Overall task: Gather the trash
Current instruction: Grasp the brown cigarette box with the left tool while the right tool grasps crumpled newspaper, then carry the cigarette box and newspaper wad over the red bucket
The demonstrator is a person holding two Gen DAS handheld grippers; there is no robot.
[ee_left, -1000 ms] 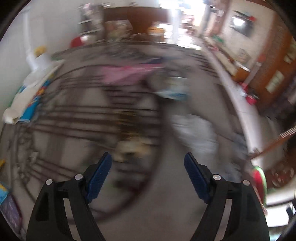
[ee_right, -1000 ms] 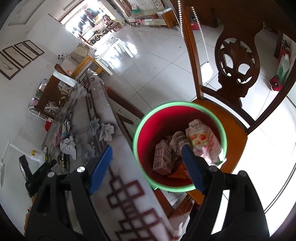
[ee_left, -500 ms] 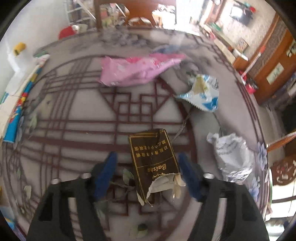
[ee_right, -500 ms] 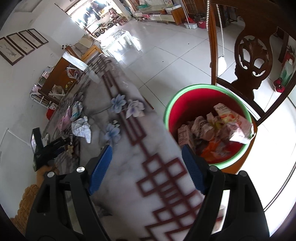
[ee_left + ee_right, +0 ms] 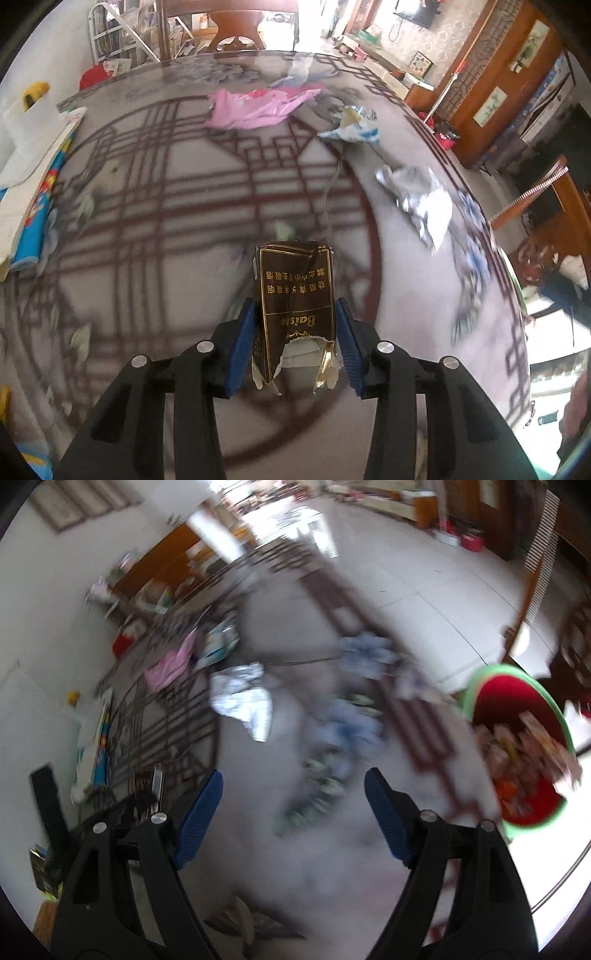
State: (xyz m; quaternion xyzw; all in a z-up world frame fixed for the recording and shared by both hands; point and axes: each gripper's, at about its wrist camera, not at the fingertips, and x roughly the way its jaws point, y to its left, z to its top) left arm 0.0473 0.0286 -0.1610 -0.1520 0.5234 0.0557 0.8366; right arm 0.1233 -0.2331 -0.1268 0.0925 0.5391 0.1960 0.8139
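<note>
My left gripper (image 5: 295, 332) is shut on a dark brown cigarette pack (image 5: 295, 295) with gold lettering and a torn open end, just above the patterned table (image 5: 147, 229). Farther on lie a crumpled silver wrapper (image 5: 417, 195), a blue-and-white snack bag (image 5: 351, 129) and a pink plastic bag (image 5: 258, 107). My right gripper (image 5: 293, 808) is open and empty over the table's near part. The red bin with a green rim (image 5: 517, 746), holding several pieces of trash, stands off the table's right edge. The silver wrapper (image 5: 243, 698) lies ahead and left of the right gripper.
A stack of papers and a blue booklet (image 5: 33, 192) lie at the table's left edge, by a white bottle with a yellow cap (image 5: 29, 107). A wooden chair (image 5: 225, 26) stands at the far side. The right wrist view is motion-blurred.
My left gripper has closed on the cigarette pack that lay between its fingers. My right gripper has swung left from the bin to over the table.
</note>
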